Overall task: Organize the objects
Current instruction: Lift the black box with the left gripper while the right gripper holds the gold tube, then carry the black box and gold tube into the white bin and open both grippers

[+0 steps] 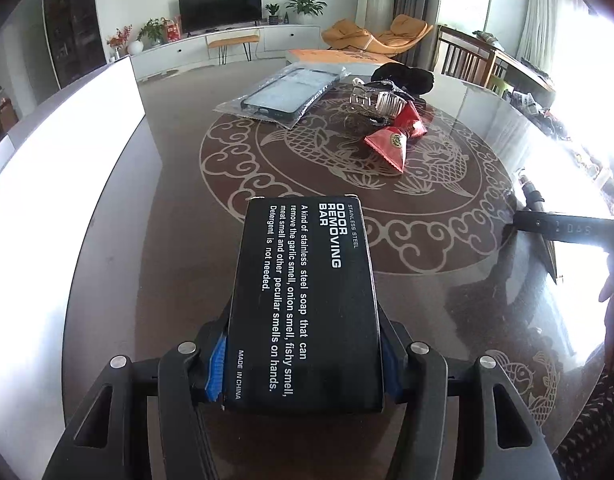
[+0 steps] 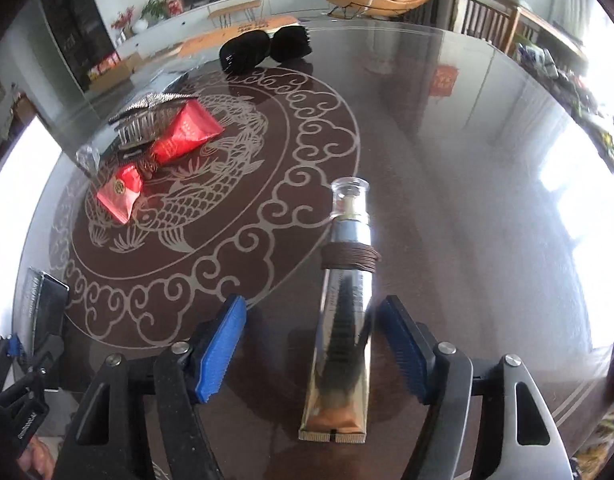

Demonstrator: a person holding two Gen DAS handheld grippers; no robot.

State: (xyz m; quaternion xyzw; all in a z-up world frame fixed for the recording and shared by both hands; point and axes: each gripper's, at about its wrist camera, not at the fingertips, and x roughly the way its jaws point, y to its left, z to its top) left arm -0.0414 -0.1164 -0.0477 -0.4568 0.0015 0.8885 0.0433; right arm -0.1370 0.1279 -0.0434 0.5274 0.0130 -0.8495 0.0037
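Note:
My left gripper is shut on a black box printed "Odor Removing Bar" and holds it above the glass table. My right gripper is open; a gold tube with a clear cap and a brown cord round its neck lies on the table between its blue fingers, touching neither. The left gripper with the box also shows at the left edge of the right wrist view. The right gripper's side shows at the right of the left wrist view.
Near the table's middle lie red packets, a silver hair clip, a bagged phone case and a black pouch. An orange book lies at the far edge. A white box stands left.

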